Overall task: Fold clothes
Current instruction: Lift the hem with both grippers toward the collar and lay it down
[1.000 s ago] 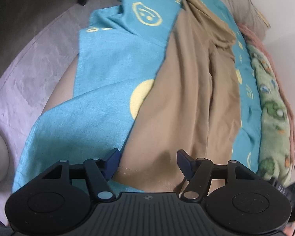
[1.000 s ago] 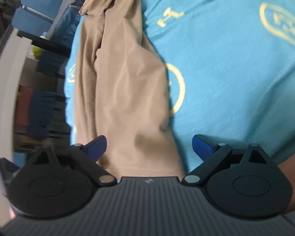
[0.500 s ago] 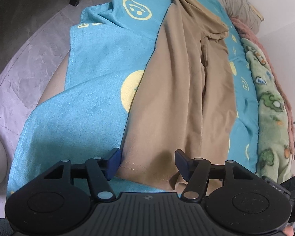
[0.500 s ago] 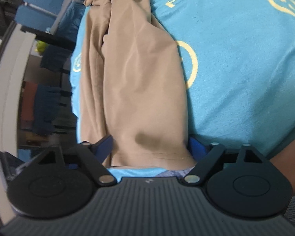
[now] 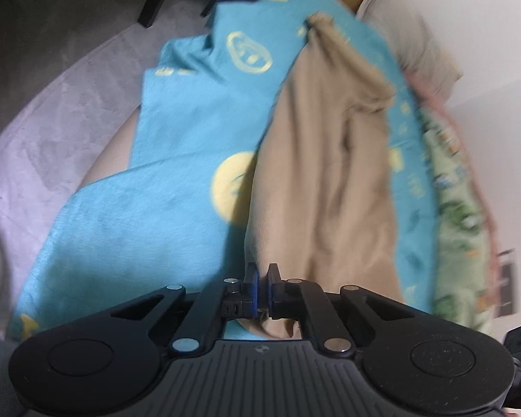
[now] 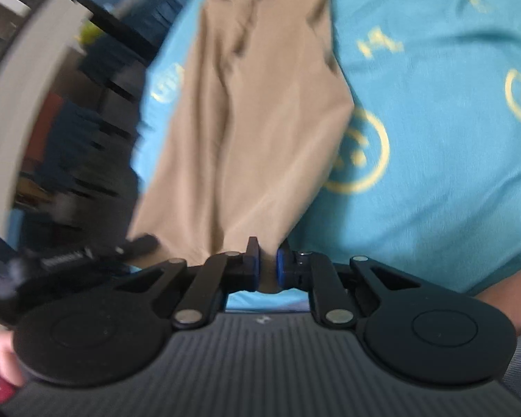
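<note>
A tan garment (image 5: 323, 180) lies lengthwise on a turquoise blanket (image 5: 149, 215) with yellow symbols. In the left wrist view my left gripper (image 5: 262, 278) is shut on the near hem of the tan garment, at its left corner; the cloth bunches below the pads. In the right wrist view the tan garment (image 6: 246, 132) runs away from me, and my right gripper (image 6: 268, 264) is shut on the hem at the other corner, cloth pinched between the blue pads. The hem is lifted off the blanket (image 6: 434, 139). Both views are blurred.
A green patterned blanket (image 5: 458, 215) and a beige pillow (image 5: 416, 45) lie along the right side by the wall. Grey carpet (image 5: 45, 111) is on the left. Dark furniture (image 6: 87, 132) stands beyond the bed's left edge in the right wrist view.
Both grippers have gone from open around the hem to shut on it. Both have risen, pulling the tan hem up off the blanket.
</note>
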A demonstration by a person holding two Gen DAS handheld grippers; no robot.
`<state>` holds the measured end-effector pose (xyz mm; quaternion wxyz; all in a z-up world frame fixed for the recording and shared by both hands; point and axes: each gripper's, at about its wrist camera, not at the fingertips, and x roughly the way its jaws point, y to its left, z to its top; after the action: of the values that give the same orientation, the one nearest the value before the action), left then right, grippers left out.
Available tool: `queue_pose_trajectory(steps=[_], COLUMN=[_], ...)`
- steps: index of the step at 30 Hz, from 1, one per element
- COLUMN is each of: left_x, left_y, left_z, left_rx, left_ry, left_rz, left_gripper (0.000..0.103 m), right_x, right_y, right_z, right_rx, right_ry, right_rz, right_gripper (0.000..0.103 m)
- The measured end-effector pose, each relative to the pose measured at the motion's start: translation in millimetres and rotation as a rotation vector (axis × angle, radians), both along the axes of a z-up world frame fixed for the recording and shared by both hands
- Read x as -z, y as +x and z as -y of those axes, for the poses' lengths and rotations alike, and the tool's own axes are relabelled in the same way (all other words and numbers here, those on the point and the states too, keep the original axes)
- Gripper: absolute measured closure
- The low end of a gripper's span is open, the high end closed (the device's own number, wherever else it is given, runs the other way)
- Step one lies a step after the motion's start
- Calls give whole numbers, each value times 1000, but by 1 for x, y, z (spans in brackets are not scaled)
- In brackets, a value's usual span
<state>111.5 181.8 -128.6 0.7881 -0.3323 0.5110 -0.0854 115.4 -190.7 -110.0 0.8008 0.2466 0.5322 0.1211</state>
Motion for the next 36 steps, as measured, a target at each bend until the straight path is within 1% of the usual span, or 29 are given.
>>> queue_pose_trajectory(steps=[1,6,8,10,12,14,18,21,24,27,30,32,36], left_x=[-9,-76,-100,-122,-134,-141,-132,-122,-120,-121,-118,-115,-105], left_y=[-2,-18,-28,-39,-57,-78,-121,-129,-123,-100,-67,-40,25], left_z=[-2,-7,-5,-2,2,6,7,9,12,21,31,37,48], left_rx=[-13,-48,-48,-37,-25,-17,-20,-27,-33,-37,-37,-34,-51], left_ry=[-33,-154,-176,-187,-192,-199,-213,-217,-204,-147,-101,-52,9], left_rz=[23,154,197,236,256,266,242,227,235,247,248,253,256], left_gripper=[98,99,99,99,99,99,99,99,99,99,99,99,99], right_x=[-14,-84,-108,-124,-134,-134,-123,-112,-106,-99,-88,-79,-61], right_y=[-1,-17,-29,-36,-50,-70,-100,-114,-111,-89,-55,-28,31], right_z=[3,29,37,35,39,46,50,57,61,63,67,69,73], right_rx=[10,47,58,63,69,79,97,118,143,169,192,202,218], right_ry=[13,52,56,56,63,83,112,135,147,147,148,153,156], right_rz=[25,167,219,263,293,307,300,291,284,270,250,245,248], right_gripper=[91,91,91,91,91,91,91,91,91,91,91,91,91])
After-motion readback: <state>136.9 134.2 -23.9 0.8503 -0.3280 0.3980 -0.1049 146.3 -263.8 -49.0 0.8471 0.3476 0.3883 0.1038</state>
